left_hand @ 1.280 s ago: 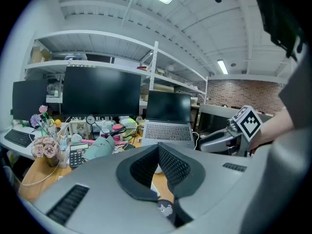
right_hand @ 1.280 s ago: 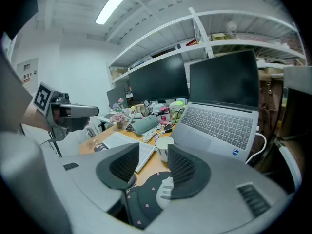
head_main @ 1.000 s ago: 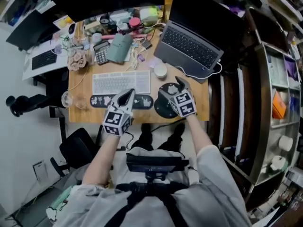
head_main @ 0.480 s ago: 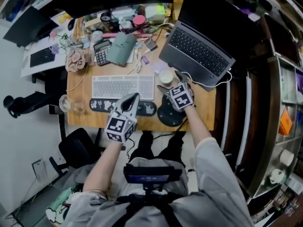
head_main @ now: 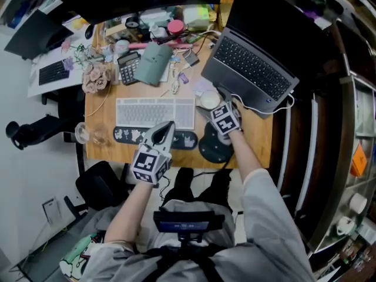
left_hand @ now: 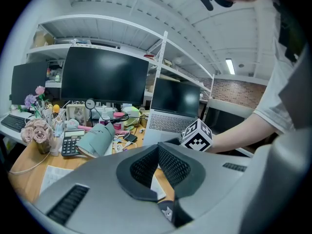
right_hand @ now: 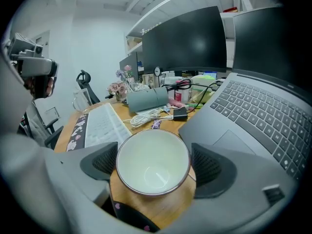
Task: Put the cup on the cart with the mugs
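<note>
Left arm [head_main: 130,207] and right arm [head_main: 245,160] stretch forward. The left gripper [head_main: 166,128], jaws closed together and empty, sits at the near edge of the keyboard [head_main: 155,111]. The right gripper [head_main: 214,103], off the keyboard's right end, has its jaws spread wide around the cup [right_hand: 152,162].

Wooden desk [head_main: 257,143], black office chair [head_main: 97,184] left, shelving [head_main: 352,157] right.

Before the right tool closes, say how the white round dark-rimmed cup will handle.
The white round dark-rimmed cup looks like glazed ceramic: probably rigid, slippery, breakable. It is empty, so likely light. Its tapering round wall might slip when squeezed.
</note>
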### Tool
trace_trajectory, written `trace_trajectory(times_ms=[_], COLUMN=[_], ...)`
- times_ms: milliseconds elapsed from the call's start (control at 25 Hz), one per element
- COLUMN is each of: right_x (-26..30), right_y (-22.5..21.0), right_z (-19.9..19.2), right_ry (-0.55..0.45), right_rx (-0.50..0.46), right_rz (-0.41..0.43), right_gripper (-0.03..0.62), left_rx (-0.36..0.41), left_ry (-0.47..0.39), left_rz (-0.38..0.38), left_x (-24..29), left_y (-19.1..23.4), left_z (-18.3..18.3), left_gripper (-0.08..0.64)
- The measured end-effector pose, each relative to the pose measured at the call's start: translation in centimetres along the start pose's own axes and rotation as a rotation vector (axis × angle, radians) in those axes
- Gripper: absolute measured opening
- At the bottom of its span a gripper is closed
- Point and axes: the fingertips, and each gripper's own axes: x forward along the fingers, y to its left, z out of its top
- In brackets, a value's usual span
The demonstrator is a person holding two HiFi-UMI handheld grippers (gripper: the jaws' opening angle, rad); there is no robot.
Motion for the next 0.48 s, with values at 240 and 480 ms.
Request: trace_trajectory(times_ms=[240, 480], right_x=[0.08, 0.02], right_y=[0.07, -0.07], right_z=[0.31, 0.34], right_ry=[0.001, 0.007], right_rx=[-0.029, -0.035], right_rz=[-0.013, -0.028], right_gripper=[0.416, 0.413], left_rx=[-0.009, -0.006], left_ry=[0.024, 0.018], left_rz=[0.004, 0.003], left_x=[0.16, 0.2], left_y=[0.17, 0.06], left_z=[-0.43, -0.7], left_gripper=[0.003, 0.003])
